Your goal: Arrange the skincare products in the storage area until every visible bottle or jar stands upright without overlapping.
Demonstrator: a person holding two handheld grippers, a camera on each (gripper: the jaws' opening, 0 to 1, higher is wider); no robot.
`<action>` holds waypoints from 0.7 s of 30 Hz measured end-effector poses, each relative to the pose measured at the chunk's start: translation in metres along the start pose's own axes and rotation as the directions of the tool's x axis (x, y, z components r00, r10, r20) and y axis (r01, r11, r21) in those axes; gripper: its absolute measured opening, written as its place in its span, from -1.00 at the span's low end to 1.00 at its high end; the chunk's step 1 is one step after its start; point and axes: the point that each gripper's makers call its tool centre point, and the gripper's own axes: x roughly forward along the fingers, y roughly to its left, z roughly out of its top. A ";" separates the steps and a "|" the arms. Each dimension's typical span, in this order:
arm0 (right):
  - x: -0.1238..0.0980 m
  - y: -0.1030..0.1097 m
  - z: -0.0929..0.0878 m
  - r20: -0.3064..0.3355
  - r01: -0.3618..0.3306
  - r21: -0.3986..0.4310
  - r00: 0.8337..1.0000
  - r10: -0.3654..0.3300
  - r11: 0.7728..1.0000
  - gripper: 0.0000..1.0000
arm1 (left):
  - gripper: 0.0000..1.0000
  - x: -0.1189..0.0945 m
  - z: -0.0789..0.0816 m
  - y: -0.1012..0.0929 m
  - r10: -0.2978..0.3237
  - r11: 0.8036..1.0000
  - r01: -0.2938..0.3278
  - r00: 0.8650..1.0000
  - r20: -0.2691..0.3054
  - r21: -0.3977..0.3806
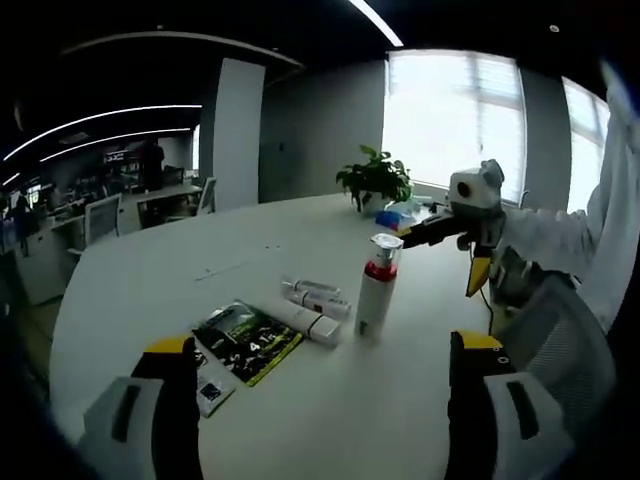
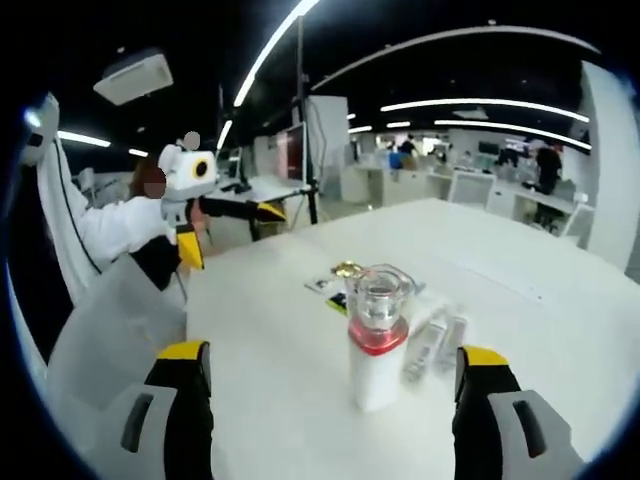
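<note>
- A tall white bottle with a red collar and a clear cap (image 1: pixel 377 285) (image 2: pixel 378 335) stands upright near the middle of the round white table (image 1: pixel 150 290) (image 2: pixel 530 270), its long axis vertical and its cap pointing up.
- Beside the bottle, in the left gripper view, three white tubes (image 1: pixel 312 305) lie flat on the tabletop, long axes roughly parallel and running along the table surface; the nearest one ends just beside the bottle's base, though contact cannot be judged.
- In the right gripper view the same tubes (image 2: pixel 436 340) appear as pale, blurred shapes to the right of the bottle, partly behind it; their labels are unreadable.
- A flat black-and-green printed packet (image 1: pixel 246 342) lies beside the tubes, and a small dark sachet (image 1: pixel 211 390) rests at its near corner, partly hidden by a jaw.
- In the right gripper view, the bottle hides most of the packet (image 2: pixel 336 300).
- The left gripper (image 1: pixel 325 352) hangs over the near table edge with its yellow-tipped jaws spread wide and nothing between them.
- The right gripper (image 2: pixel 333 358) is likewise released, its jaws parted on either side of the bottle without touching it.
- A green potted plant (image 1: pixel 377 178) sits at the far table edge.
</note>
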 end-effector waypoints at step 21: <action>-0.011 -0.002 0.000 -0.004 0.032 0.026 0.999 -0.032 0.999 1.00 | 0.99 -0.003 0.003 -0.005 0.011 0.999 -0.009 0.999 0.039 -0.046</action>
